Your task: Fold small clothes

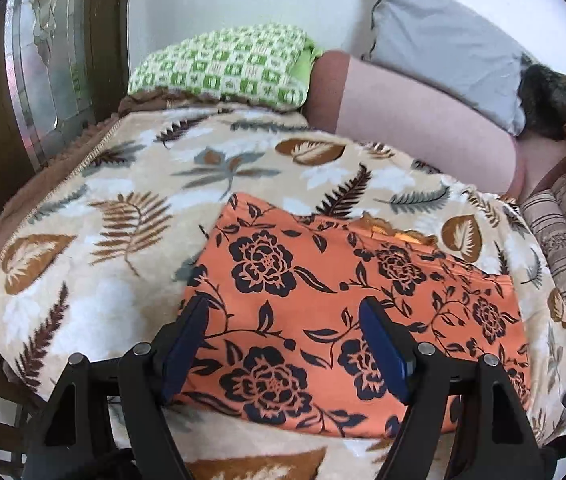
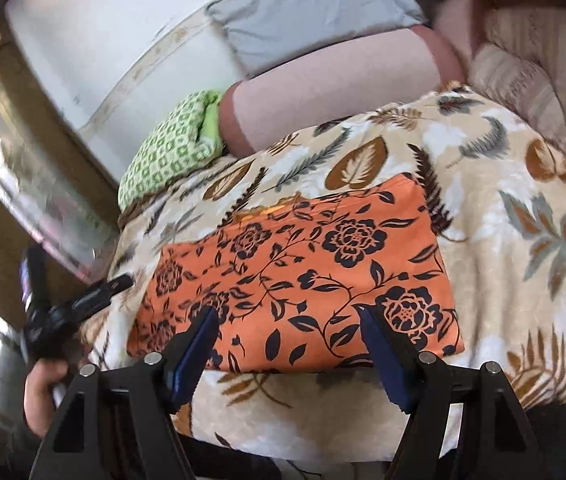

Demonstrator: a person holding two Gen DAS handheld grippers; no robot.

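The orange floral garment (image 1: 323,300) lay flat on the leaf-print blanket (image 1: 123,200), near the front edge of the bed, and it already looked folded into a tidy rectangle. At its far edge a strip of brighter orange lining (image 1: 395,234) peeked out, so that side was not quite flush. The left gripper (image 1: 285,320) hovered over the near part of the cloth with its jaws spread wide and nothing pinched between them. The right gripper (image 2: 289,328) was likewise apart and empty above the near edge, and the right wrist view also caught the left gripper off to the left, past the garment's left edge. Neither pad was seen pressing on the fabric. As a judgement, the main folding of this piece seemed done; what may have been left was one more fold to halve it, or tucking that far edge, then setting it aside. Behind, a green checked pillow (image 1: 223,68) and a grey pillow (image 1: 443,44) sat far back.
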